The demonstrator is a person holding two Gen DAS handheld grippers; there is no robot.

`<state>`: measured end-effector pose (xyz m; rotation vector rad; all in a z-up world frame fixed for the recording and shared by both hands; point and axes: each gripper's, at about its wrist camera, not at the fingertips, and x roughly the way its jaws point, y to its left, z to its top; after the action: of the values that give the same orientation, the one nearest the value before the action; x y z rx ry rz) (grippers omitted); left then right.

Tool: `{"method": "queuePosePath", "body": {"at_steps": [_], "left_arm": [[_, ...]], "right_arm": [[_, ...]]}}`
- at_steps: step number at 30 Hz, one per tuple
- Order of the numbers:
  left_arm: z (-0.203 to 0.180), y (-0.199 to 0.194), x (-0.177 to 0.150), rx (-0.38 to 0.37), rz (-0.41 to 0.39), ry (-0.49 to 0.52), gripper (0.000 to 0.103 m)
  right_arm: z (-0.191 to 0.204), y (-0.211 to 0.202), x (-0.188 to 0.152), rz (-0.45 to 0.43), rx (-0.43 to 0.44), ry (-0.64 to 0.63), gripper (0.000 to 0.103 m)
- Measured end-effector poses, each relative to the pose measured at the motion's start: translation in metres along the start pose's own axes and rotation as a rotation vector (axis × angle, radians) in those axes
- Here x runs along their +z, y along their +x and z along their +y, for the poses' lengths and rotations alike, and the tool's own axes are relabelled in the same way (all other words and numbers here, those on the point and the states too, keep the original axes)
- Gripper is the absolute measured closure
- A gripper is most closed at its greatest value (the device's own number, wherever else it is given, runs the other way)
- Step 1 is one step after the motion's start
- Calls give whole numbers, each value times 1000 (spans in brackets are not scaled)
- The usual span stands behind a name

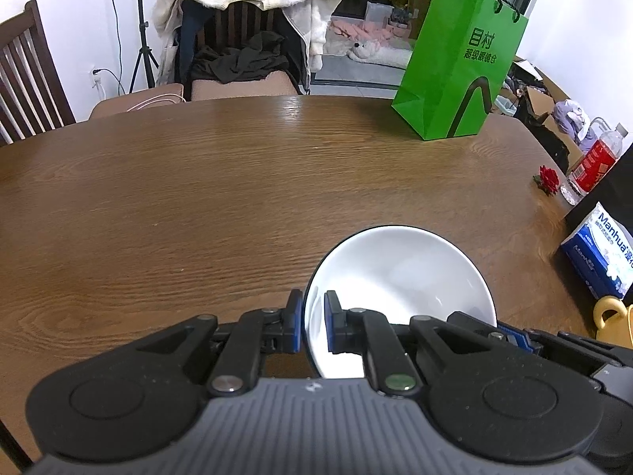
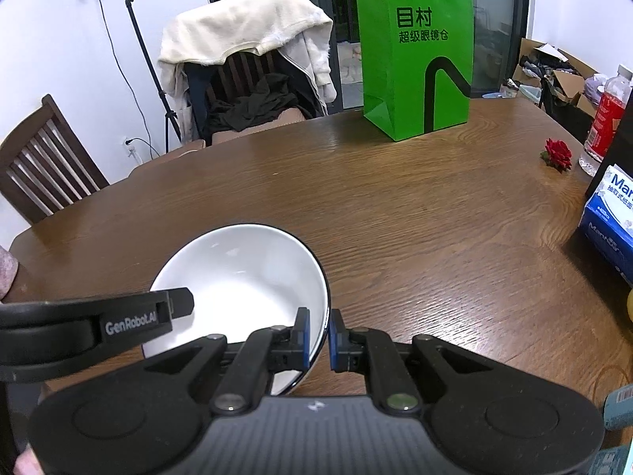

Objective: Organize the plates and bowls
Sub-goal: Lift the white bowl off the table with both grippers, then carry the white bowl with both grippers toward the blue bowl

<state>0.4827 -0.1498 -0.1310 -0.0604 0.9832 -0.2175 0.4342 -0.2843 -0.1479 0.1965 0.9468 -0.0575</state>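
Note:
A white bowl (image 1: pixel 407 277) with a thin dark rim hangs over the brown wooden table (image 1: pixel 198 198), held from both sides. My left gripper (image 1: pixel 313 322) is shut on the bowl's left rim, one blue pad outside and one inside. In the right wrist view the same white bowl (image 2: pixel 245 277) shows, and my right gripper (image 2: pixel 319 336) is shut on its right rim. The other gripper's black body (image 2: pixel 99 324) reaches in from the left edge there. The bowl looks empty.
A green paper bag (image 1: pixel 463 63) stands at the table's far side. A red flower (image 1: pixel 548 178), a red-labelled bottle (image 1: pixel 597 158) and a blue tissue pack (image 1: pixel 601 253) sit along the right edge. Chairs (image 1: pixel 27 75) with clothes stand behind the table.

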Motion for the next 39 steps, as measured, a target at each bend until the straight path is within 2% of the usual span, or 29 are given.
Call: {"method": "queuePosePath", "body": {"at_steps": [39], "left_arm": [[93, -96, -53, 50, -39, -67, 91]], "right_arm": [[101, -63, -50, -14, 65, -52, 94]]}}
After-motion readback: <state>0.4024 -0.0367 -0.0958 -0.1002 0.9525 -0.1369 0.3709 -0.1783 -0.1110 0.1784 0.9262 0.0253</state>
